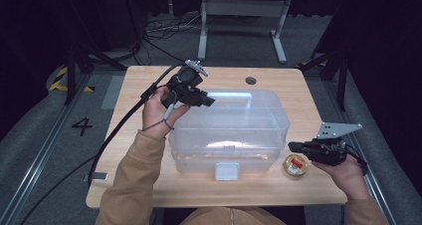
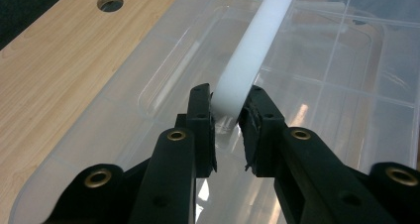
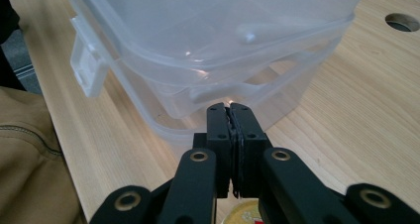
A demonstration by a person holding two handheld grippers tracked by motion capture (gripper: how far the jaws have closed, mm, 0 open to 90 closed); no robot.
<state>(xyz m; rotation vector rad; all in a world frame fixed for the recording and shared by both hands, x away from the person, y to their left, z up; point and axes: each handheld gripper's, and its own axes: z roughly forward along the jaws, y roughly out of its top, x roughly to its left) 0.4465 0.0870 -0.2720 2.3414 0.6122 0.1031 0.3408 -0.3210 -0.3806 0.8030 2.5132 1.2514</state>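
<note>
Sleeve [image 1: 130,185] | left gripper [image 2: 229,122] clamps white handle [image 2: 252,50] | floor mark "4" [image 1: 82,126]

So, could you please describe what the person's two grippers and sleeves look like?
Both grippers are black. The left gripper and right gripper each carry a grey three-cornered plate on top, and a black cable trails from the left one. Up close, the jaws are black with brass-coloured rivets. The person's sleeves are tan.

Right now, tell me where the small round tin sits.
In the high view the small round tin sits on the table's right front, beside the clear box, under the right gripper.
</note>
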